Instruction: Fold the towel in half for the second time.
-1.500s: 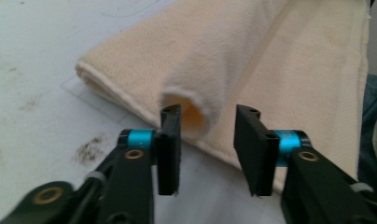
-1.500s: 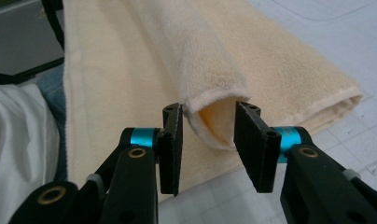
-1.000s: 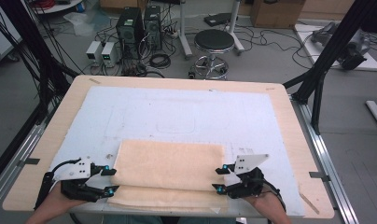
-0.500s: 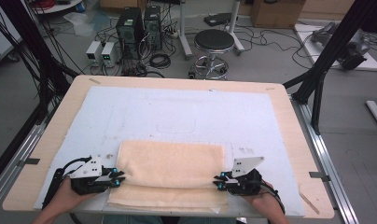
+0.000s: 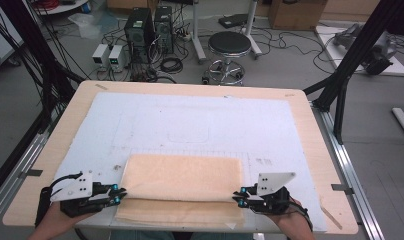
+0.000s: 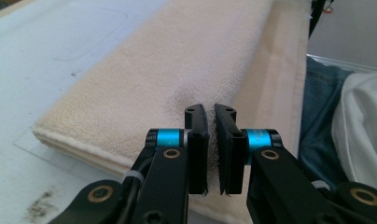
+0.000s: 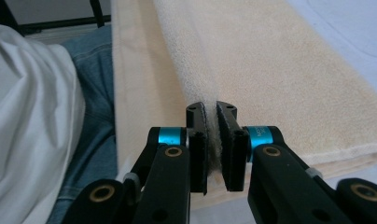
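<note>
Two claws closed since earlier, left claw (image 5: 121, 193), right claw (image 5: 236, 197), one towel (image 5: 182, 177)

Right gripper (image 7: 211, 140), lower centre: jaws just closed, pinching a fold of the cream towel (image 7: 270, 70); denim at left.

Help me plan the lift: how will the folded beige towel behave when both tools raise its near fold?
Probably floppy: the towel already puckers where the left tool pinches it. It may sag in the middle, being held at its two ends alone, the right tool at the other. Its nubby pile likely resists slipping from the pads.
</note>
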The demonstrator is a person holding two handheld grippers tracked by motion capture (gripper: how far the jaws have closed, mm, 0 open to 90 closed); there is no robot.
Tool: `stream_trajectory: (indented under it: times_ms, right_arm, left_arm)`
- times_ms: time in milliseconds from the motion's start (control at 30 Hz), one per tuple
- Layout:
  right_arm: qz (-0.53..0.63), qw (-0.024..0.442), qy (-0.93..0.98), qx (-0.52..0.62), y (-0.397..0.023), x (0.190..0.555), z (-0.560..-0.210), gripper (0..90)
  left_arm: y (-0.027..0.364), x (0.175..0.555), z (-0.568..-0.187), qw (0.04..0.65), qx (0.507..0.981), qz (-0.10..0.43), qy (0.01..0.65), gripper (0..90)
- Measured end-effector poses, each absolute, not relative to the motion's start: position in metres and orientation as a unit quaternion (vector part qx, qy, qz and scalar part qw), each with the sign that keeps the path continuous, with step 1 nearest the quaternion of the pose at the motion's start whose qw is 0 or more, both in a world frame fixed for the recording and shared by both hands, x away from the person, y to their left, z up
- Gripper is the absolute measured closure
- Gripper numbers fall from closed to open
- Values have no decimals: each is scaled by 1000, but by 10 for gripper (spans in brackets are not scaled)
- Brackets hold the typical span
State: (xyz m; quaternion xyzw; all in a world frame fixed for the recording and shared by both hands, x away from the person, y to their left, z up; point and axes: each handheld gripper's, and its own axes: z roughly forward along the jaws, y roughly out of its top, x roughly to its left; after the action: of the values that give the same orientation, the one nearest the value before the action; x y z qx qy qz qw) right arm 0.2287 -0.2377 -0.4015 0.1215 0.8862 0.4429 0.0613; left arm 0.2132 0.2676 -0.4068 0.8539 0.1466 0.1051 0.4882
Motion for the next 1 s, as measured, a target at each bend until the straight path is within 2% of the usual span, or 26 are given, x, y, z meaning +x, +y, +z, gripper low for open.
stream_trajectory:
  times_ms: [233, 367, 400, 467, 533, 633, 733, 800, 867, 900, 1000]
  right_arm:
    - [441, 48, 889, 116, -237, 212, -408, 838]
    - [431, 19, 894, 117, -235, 208, -418, 814]
    - [428, 7, 896, 120, -235, 207, -420, 773]
    - [423, 5, 898, 122, -233, 204, -421, 700]
    - [436, -3, 892, 119, -233, 205, -417, 676]
    - [454, -14, 883, 117, -233, 209, -412, 662]
    - [448, -5, 885, 122, -229, 217, -415, 686]
    - [443, -4, 888, 125, -226, 220, -419, 714]
    - [433, -14, 894, 119, -222, 223, -424, 722]
    - [429, -21, 895, 118, -222, 223, -426, 697]
    - [449, -31, 887, 105, -227, 217, -424, 625]
  left_arm:
    - [268, 198, -416, 468, 868, 94, 135, 833]
    - [268, 195, -422, 463, 872, 77, 136, 820]
    - [269, 195, -423, 464, 872, 71, 138, 800]
    - [270, 197, -423, 466, 869, 67, 151, 676]
    - [270, 198, -420, 474, 865, 64, 150, 636]
    - [265, 200, -415, 483, 861, 65, 144, 644]
    - [259, 206, -417, 474, 866, 69, 144, 744]
    - [255, 210, -421, 468, 870, 59, 145, 778]
    - [253, 210, -425, 460, 876, 46, 137, 780]
    - [252, 209, -427, 461, 877, 40, 132, 766]
    - [255, 204, -427, 462, 877, 36, 130, 674]
